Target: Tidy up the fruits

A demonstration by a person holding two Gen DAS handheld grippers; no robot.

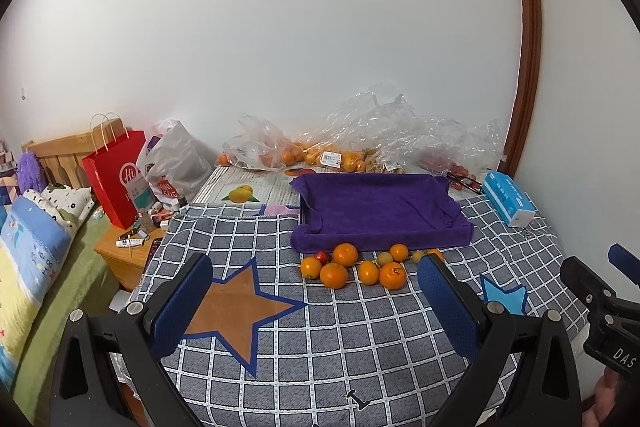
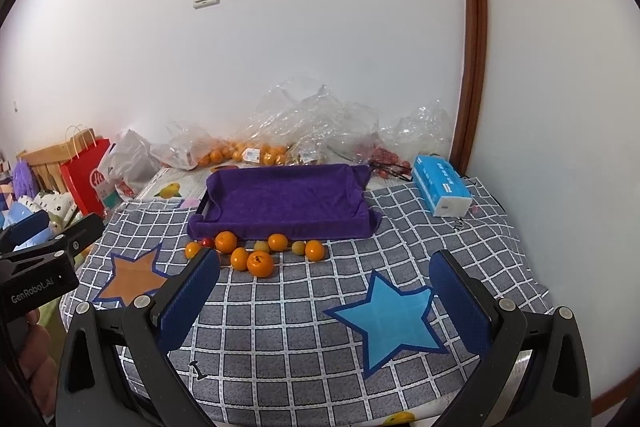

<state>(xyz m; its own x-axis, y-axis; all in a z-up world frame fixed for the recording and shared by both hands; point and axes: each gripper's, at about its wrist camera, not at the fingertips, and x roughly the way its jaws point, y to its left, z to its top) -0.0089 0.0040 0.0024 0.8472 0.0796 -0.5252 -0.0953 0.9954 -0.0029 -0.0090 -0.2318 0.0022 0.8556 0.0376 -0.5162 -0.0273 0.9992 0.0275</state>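
Both the left gripper and right gripper hover with jaws spread wide and empty, the oranges loose on the desk cloth just before the purple-lined tray, where I reckon a careless nudge sends them rolling.

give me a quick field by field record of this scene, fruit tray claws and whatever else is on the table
loose fruit: oranges, two yellowish fruits and one small red fruit clustered on the checked cloth in front of the tray
tray: lined with a purple towel, no fruit in it
left claw: open, holding nothing
right claw: open, holding nothing
behind tray: clear plastic bags with more oranges
right of tray: blue tissue pack
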